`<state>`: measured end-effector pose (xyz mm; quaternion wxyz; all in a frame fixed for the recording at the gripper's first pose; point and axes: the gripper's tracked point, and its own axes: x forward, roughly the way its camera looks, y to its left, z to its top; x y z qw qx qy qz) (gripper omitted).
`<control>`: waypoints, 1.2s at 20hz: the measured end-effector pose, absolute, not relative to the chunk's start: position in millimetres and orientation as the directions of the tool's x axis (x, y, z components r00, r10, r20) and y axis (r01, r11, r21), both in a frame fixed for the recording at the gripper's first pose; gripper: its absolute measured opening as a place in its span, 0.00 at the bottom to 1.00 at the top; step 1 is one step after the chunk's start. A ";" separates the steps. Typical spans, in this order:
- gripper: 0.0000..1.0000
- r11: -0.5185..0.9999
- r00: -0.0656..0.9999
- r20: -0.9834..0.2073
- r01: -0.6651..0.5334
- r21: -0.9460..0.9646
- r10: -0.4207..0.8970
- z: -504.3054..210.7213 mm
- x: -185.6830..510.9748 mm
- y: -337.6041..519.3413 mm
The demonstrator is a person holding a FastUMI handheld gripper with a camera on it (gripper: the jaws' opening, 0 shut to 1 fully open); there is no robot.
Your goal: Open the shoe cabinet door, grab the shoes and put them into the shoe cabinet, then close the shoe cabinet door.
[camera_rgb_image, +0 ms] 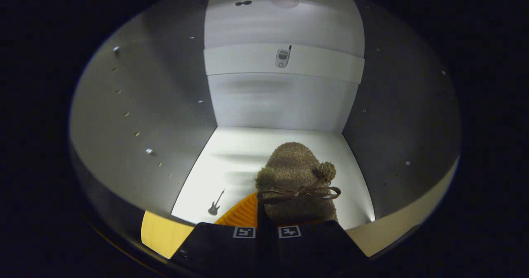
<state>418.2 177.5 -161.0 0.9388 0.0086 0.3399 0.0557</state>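
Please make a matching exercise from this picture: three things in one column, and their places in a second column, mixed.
Things:
1. fuzzy brown shoe
2. guitar sticker
3. phone sticker

Places:
A. on the cabinet's back wall
B. between the fingers of the gripper, over the cabinet floor
C. on the cabinet floor, beside the shoe

Pairs: 1-B, 2-C, 3-A

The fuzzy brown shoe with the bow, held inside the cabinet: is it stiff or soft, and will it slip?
The shoe looks plush, so probably soft and light; its toe may sag. The fuzzy surface likely grips rather than slides. The tool appears shut on its heel; the thin bow could snag.
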 end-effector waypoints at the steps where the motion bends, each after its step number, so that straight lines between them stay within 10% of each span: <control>1: 0.05 0.994 0.758 -0.643 -0.090 0.060 0.107 -165.3 426.5 179.4; 17: 0.07 0.997 0.749 -0.658 -0.059 0.053 0.079 -189.8 501.0 201.1; 24: 0.31 0.996 0.741 -0.667 -0.085 0.024 0.080 -187.2 484.6 205.3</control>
